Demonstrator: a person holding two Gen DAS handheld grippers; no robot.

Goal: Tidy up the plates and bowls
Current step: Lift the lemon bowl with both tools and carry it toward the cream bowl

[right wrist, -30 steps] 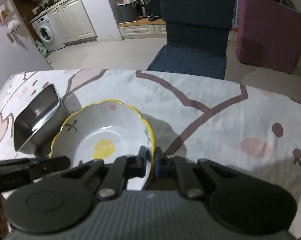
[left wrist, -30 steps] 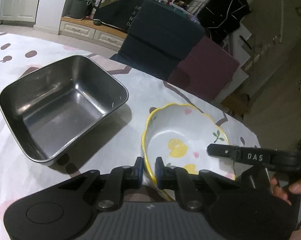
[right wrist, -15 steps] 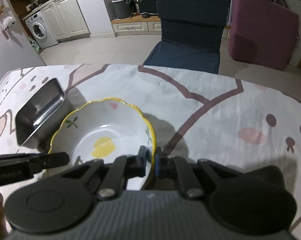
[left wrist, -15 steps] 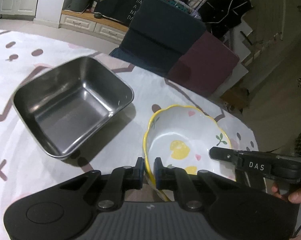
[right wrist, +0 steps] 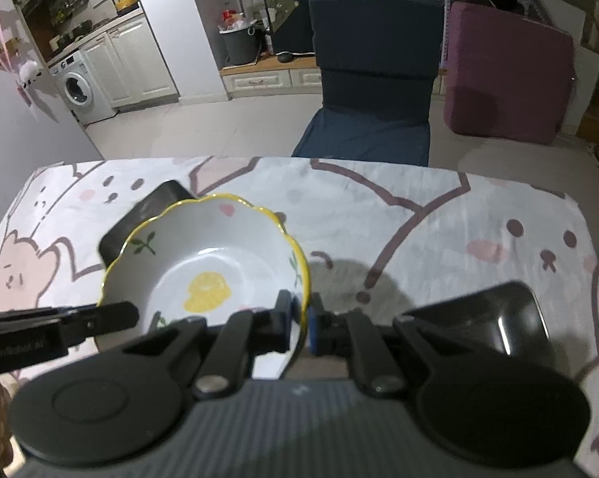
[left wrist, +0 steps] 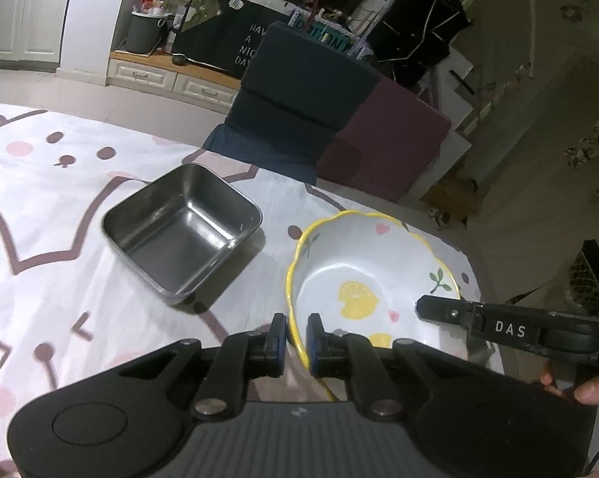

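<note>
Lemon bowl [left wrist: 363,275] had lifted away from the steel tray [left wrist: 180,235], probably clear of the tablecloth [left wrist: 40,199], both grippers, left [left wrist: 297,338] and right [right wrist: 298,328], pinching its rim.

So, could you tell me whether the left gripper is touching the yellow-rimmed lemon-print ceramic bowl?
Touching. In the left wrist view the left gripper is shut on the yellow-rimmed lemon-print ceramic bowl, one blue pad on each face of its scalloped rim, with no gap showing.

The bowl [left wrist: 363,275] is white with a yellow scalloped rim, lemon, green leaves and pink hearts. The tray [left wrist: 180,235] is dull silver. The tablecloth [right wrist: 438,219] is white with pink-and-brown rabbit faces.
</note>
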